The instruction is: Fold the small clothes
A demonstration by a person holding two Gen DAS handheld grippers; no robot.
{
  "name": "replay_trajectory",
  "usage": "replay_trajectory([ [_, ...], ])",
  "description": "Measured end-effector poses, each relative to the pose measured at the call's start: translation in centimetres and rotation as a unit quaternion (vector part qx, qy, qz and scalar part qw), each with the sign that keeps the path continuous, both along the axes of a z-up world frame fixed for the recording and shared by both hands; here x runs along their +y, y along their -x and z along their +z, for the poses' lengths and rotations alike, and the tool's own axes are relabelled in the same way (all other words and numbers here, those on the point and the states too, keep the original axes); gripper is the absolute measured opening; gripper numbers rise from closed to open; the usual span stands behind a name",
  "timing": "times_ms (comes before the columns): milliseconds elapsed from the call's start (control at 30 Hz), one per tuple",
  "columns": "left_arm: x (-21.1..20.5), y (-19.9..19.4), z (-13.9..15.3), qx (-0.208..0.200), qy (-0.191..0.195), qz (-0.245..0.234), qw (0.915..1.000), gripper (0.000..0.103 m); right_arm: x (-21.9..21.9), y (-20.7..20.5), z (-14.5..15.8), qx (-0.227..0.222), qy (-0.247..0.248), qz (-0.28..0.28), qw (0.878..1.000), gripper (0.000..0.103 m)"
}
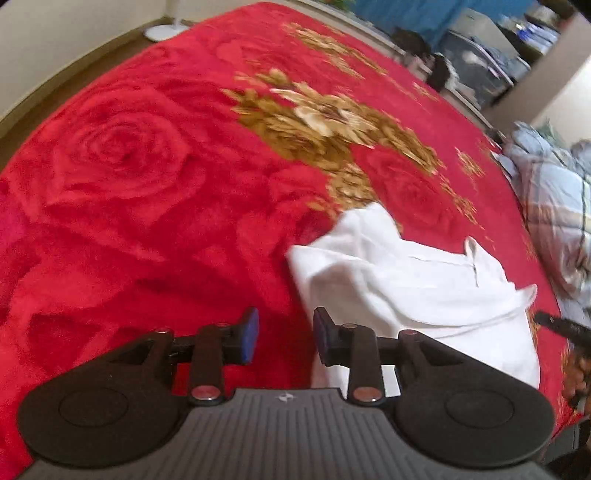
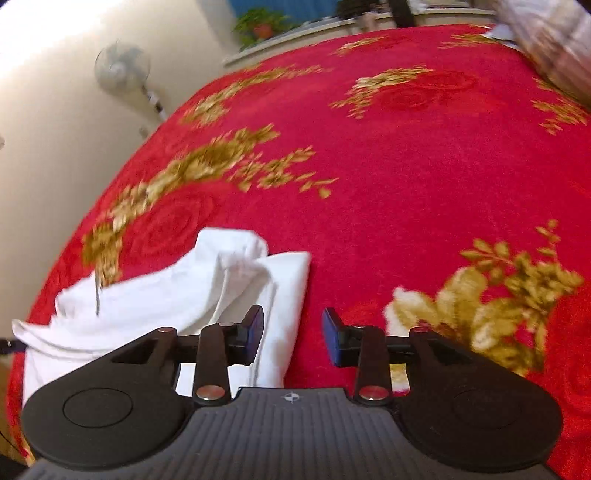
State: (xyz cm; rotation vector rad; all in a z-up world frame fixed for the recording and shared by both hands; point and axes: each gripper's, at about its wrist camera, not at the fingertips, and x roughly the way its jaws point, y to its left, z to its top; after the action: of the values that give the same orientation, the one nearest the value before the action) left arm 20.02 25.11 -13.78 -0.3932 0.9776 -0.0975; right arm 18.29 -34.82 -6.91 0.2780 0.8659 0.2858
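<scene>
A small white garment point(image 1: 413, 288) lies crumpled and partly folded on the red floral blanket point(image 1: 147, 166). In the left wrist view it sits just right of my left gripper point(image 1: 285, 338), which is open and empty, its right finger over the cloth's near edge. In the right wrist view the same garment point(image 2: 177, 295) lies to the left of my right gripper point(image 2: 293, 339), which is open and empty; its left finger hangs above the cloth's right edge. The right gripper's tip point(image 1: 561, 326) shows at the left view's right edge.
The red blanket point(image 2: 406, 166) covers a large bed. A pale blue plaid quilt point(image 1: 554, 206) is bunched at the bed's right side. A standing fan point(image 2: 123, 70) is by the wall. Furniture and a potted plant point(image 2: 260, 22) stand beyond the bed's far edge.
</scene>
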Motion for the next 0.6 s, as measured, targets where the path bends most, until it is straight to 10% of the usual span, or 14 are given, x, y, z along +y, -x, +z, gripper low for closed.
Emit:
replay_trajectory([
  [500,-3.9,-3.9,0.1,-0.037,-0.022,0.019,0.9989,0.026,5.2,-4.0,-1.9,-0.030,0.079,0.015,0.996,0.038],
  [533,-4.1,-4.1,0.2,-0.041,-0.026,0.020,0.9986,0.009,5.2,-4.2,-2.0,-0.032,0.076,0.012,0.997,0.033],
  [600,-4.3,-4.4,0.5,-0.055,-0.032,0.021,0.9977,0.008,5.0,-4.3,-1.5,-0.048,0.066,0.009,0.997,0.004],
])
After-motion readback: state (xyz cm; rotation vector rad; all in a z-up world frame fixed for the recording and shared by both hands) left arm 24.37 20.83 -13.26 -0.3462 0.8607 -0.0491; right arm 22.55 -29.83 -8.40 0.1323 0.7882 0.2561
